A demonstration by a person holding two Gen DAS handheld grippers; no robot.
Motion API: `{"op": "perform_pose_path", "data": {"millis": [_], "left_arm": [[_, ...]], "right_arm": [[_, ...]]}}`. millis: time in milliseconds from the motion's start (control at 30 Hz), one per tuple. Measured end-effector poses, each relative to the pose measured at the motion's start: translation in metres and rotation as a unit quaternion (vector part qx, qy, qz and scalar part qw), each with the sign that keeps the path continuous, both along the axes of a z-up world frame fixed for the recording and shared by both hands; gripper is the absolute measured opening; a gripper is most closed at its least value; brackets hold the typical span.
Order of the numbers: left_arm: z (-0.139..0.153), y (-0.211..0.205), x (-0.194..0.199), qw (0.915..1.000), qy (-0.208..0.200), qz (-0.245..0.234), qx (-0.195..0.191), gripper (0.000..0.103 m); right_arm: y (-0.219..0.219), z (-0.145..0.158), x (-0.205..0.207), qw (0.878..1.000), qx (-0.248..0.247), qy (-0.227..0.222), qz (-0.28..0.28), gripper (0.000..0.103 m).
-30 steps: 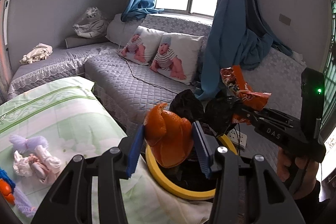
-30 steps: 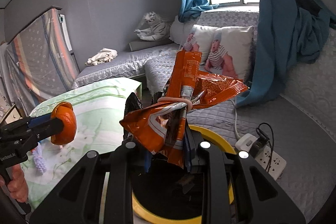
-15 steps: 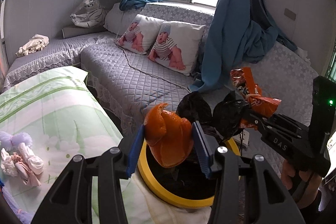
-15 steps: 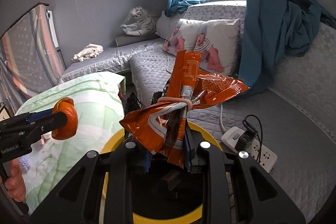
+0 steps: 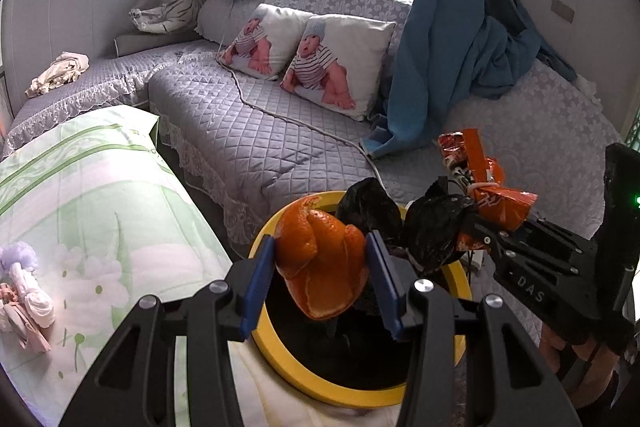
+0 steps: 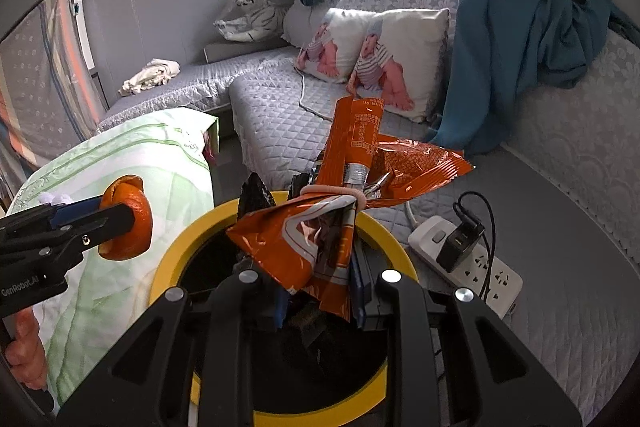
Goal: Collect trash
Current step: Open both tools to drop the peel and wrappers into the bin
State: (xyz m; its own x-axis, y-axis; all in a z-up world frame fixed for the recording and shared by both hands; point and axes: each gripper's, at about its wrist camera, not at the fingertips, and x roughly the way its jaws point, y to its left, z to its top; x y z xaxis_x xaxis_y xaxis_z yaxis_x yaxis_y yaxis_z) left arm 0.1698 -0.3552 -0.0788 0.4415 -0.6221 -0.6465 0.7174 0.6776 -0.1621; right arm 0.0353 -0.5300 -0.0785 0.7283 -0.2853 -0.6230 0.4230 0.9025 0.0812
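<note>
Both grippers have sunk over yellow-rimmed round bin [image 5: 280, 359]: left gripper [image 5: 320, 269] clamps orange peel [image 5: 320, 267], right gripper [image 6: 320, 303] pinches crumpled orange foil snack wrapper [image 6: 320, 243]. Drop likely next.

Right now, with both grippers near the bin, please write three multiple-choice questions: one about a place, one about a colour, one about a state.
1. Where is the white power strip?
A. On the grey quilted cover beside the bin
B. On the green sheet
C. Inside the bin

2. What colour is the bin's rim?
A. Blue
B. Yellow
C. Red

3. What is the state of the orange peel?
A. Lying in the bin
B. Lying on the sofa
C. Clamped between the left gripper's fingers

Answers:
1. A, since the right wrist view shows it lying on the grey cover just right of the bin.
2. B, since both views show a yellow ring around the black liner.
3. C, since the blue fingers press on both its sides, above the bin's opening.
</note>
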Motion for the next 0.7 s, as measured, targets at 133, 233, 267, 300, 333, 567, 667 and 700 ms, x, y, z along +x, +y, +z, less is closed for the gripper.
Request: {"op": "perform_pose_path", "data": {"millis": [133,233,267,300,333,567,667,700], "left_arm": [[-0.005,-0.001,0.002,1.0,0.005,0.0,0.002,0.045],[-0.007,-0.003,0.002,1.0,0.009,0.0,0.003,0.045],[-0.008,-0.002,0.003,0.9999,0.011,0.003,0.003,0.047],[-0.008,-0.002,0.003,0.9999,0.012,0.006,0.003,0.049],[-0.008,0.0,0.003,0.9999,0.012,0.009,0.003,0.051],[0.012,0.023,0.001,0.9985,-0.023,0.045,-0.022,0.082],[0.025,0.034,-0.005,0.9974,-0.034,0.049,-0.04,0.082],[0.03,0.038,-0.007,0.9969,-0.04,0.05,-0.045,0.082]], "right_arm": [[-0.001,-0.004,0.004,1.0,0.0,0.01,-0.002,0.023],[-0.003,-0.007,0.007,1.0,0.0,0.017,-0.002,0.024],[-0.002,-0.008,0.007,1.0,-0.003,0.021,-0.002,0.025],[-0.002,-0.009,0.006,1.0,-0.005,0.021,-0.002,0.03],[-0.003,-0.009,0.006,1.0,-0.008,0.024,-0.009,0.037],[-0.01,-0.011,0.0,0.999,-0.01,0.023,-0.033,0.054],[-0.01,-0.01,-0.001,0.999,-0.008,0.02,-0.036,0.055],[-0.009,-0.009,-0.001,0.999,-0.008,0.019,-0.036,0.055]]}}
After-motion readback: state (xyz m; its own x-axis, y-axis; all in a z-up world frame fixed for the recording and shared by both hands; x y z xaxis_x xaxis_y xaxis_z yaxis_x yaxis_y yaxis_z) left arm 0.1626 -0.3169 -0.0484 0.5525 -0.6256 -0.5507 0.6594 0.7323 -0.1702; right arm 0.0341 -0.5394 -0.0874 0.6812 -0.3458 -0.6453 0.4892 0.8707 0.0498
